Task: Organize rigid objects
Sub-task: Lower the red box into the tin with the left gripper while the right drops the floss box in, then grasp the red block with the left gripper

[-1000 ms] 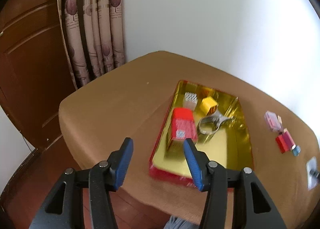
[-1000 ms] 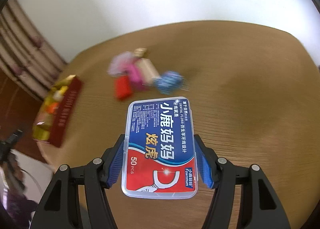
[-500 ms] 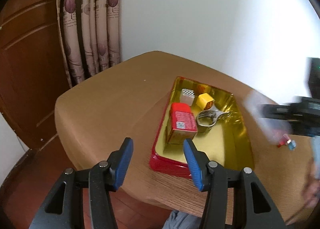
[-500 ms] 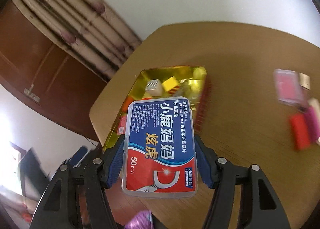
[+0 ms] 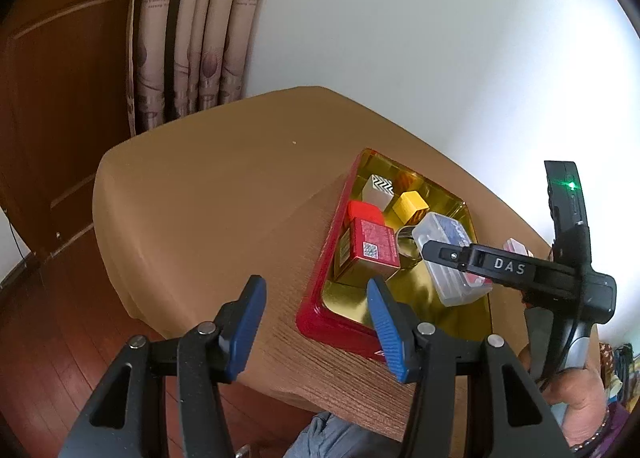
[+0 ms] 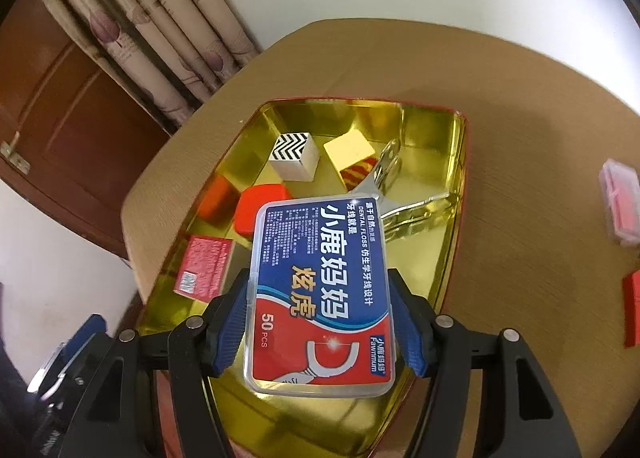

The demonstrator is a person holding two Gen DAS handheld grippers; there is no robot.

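My right gripper (image 6: 320, 322) is shut on a clear dental floss box (image 6: 320, 290) with a blue and red label. It holds the box just above the gold-lined red tray (image 6: 432, 162). Seen from the left wrist, the right gripper (image 5: 440, 252) holds the floss box (image 5: 452, 262) tilted over the right half of the tray (image 5: 400, 298). In the tray lie a red box (image 5: 370, 250), a zigzag-patterned cube (image 6: 294, 154), a yellow cube (image 6: 350, 154), an orange block (image 6: 218, 194) and a metal clip (image 6: 384, 178). My left gripper (image 5: 316, 322) is open and holds nothing, above the table's near edge by the tray's near-left corner.
A pink clear case (image 6: 620, 202) and a red block (image 6: 634, 310) lie on the brown table (image 5: 220, 198) to the right of the tray. A curtain (image 5: 192, 38) and a wooden door (image 5: 52, 98) stand behind the table's far left. A person's hand (image 5: 572, 390) grips the right tool.
My right gripper has carried the floss box leftwards from above the loose items to above the tray, coming into the left wrist view. The left gripper has edged closer to the tray.
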